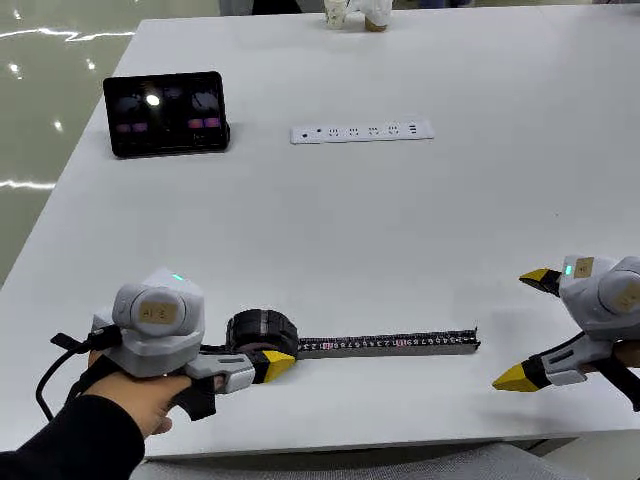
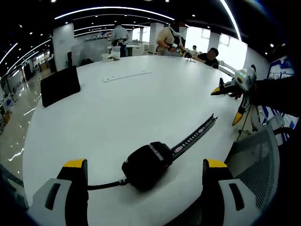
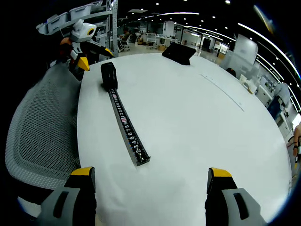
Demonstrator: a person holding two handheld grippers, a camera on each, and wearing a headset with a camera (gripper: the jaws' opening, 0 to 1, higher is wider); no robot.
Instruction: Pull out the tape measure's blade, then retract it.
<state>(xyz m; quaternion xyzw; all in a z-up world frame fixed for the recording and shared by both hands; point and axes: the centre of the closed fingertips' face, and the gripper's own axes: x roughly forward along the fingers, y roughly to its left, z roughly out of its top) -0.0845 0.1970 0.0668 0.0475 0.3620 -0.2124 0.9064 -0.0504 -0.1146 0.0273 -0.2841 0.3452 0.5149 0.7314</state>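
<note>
— Where's the tape measure (image 1: 262, 333)?
— Lower left of the head view. It lies on the white tabletop (image 1: 400, 230), with its blade (image 1: 390, 344) drawn out flat toward the right.
— And the left gripper (image 2: 145, 165)?
— Its jaws are spread wide. The case sits just ahead between them, and neither jaw grips it.
— The right gripper (image 1: 527, 327)?
— Lower right, also wide open and holding nothing. It is near the blade's tip but apart from it.
</note>
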